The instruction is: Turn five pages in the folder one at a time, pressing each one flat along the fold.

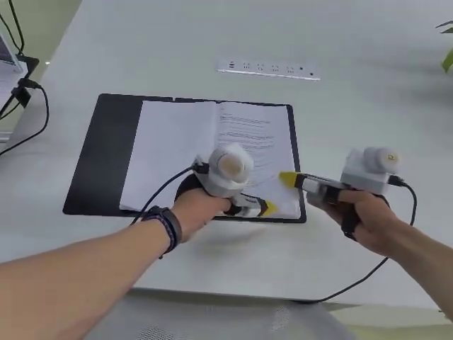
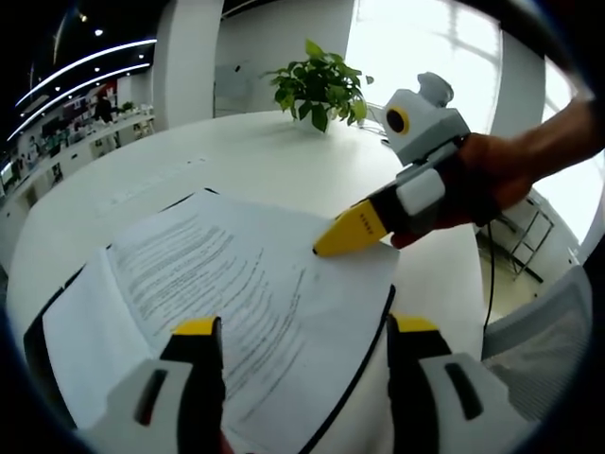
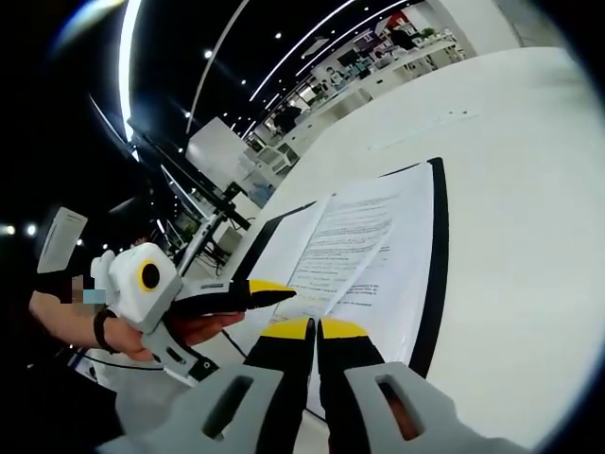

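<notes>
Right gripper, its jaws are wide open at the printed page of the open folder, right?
No: the right gripper has its jaws shut together, as the right gripper view shows. It is at the printed page of the open folder.

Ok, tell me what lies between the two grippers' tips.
Only the bottom right corner of the printed page in the folder, as the head view shows: the right gripper points at it, the left gripper sits at its lower edge.

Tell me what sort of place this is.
Probably an open-plan office or lab hall: a large white table with a socket strip on it, a potted plant by bright windows, and rows of desks behind.
</notes>
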### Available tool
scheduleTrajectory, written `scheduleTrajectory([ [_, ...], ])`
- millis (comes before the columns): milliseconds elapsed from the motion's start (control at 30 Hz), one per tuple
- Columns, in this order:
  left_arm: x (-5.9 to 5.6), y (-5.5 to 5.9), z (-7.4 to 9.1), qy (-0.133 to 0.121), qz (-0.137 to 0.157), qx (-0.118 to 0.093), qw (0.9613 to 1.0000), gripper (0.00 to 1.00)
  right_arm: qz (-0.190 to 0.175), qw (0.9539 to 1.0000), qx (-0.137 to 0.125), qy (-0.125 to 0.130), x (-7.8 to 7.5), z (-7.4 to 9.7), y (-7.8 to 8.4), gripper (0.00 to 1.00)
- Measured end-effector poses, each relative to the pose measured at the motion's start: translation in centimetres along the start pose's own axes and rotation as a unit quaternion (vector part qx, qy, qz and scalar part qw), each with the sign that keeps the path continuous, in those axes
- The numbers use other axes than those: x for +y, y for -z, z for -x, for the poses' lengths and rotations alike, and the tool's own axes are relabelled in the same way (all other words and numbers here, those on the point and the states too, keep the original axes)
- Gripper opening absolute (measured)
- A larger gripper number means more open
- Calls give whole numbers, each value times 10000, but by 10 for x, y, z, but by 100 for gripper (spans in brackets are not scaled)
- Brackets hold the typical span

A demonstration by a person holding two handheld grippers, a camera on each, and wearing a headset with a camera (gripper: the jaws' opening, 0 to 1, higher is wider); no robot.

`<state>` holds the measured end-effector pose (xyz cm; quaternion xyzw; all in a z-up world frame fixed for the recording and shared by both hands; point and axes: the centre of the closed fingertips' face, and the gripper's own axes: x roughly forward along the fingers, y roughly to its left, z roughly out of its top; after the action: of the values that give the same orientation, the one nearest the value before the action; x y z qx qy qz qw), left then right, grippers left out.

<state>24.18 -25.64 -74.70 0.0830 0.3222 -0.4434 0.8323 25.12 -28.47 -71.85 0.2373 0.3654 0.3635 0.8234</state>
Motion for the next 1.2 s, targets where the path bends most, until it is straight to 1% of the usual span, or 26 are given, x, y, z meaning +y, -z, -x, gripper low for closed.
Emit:
scheduleTrajectory([
  [100,7,-1,7,-61,86,-73,9999,71,-6,10000,-59,-16,3,-1,-3,0],
  [200,12,-1,14,-97,62,-96,9999,71,67,9999,-103,-22,8,-3,-6,0],
  [300,17,2,21,-133,15,-84,9999,71,97,9999,-111,-31,12,-5,-8,0],
  [433,25,2,33,-216,135,-175,9995,72,113,9997,-199,-87,20,-8,-14,0],
  [500,27,2,38,-238,134,-200,9994,72,144,9996,-218,-113,25,-10,-16,0],
  [633,32,3,48,-258,129,-263,9992,73,196,9995,-214,-123,29,-14,-16,0],
  [767,37,2,58,-295,198,-351,9988,73,231,9994,-215,-123,33,-17,-18,0],
  [900,44,6,68,-397,147,-340,9985,72,220,9993,-282,-136,37,-19,-22,0],
  [967,49,8,75,-443,244,-411,9979,72,222,9992,-308,-155,39,-20,-23,0],
  [1067,56,12,84,-502,289,-442,9973,72,226,9991,-327,-167,42,-22,-25,0],
  [1200,64,16,96,-596,304,-465,9967,72,265,9987,-362,-260,51,-29,-27,0],
])
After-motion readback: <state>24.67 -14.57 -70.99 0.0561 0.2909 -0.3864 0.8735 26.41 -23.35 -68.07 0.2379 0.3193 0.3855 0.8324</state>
